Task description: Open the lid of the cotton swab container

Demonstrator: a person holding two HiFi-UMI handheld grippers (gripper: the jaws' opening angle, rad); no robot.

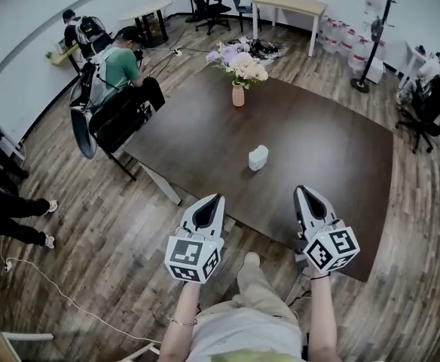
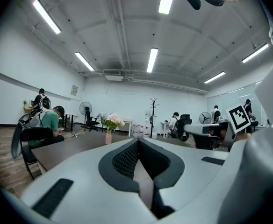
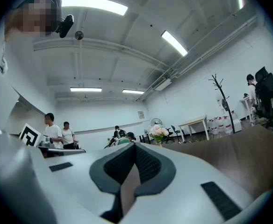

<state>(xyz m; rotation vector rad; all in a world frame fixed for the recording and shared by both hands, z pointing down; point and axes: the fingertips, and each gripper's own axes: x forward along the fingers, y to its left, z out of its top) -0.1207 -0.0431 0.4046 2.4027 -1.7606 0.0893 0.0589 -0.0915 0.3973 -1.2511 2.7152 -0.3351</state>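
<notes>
Dark brown wood makes up the counter (image 1: 333, 164). The cotton swab container (image 1: 258, 157), small and white, stands alone near the centre of the head view, its lid apparently on. Toward the top of the frame a pink vase (image 1: 238, 95) of flowers stands well apart from it.

The left claw (image 1: 217, 199) and the right claw (image 1: 303, 190) hover side by side in the lower middle of the frame, about the counter's near edge. Both are short of the container and touch nothing. Each claw's own view shows its jaws pressed together with nothing between them.

The task looks barely begun, and the likely trouble comes from the container itself. It appears light and stands on a smooth top, so a claw arriving with its jaws together would probably shove it along or tip it rather than take hold. The jaws need to part before they reach it.

If only one claw works at the lid while the body goes unheld, the whole container could lift or skid, and a sudden release might scatter the swabs. A hard squeeze on the thin walls could also deform them and bind the lid. How the lid hinges is too small to tell from here, so prying at the wrong edge is another risk.
</notes>
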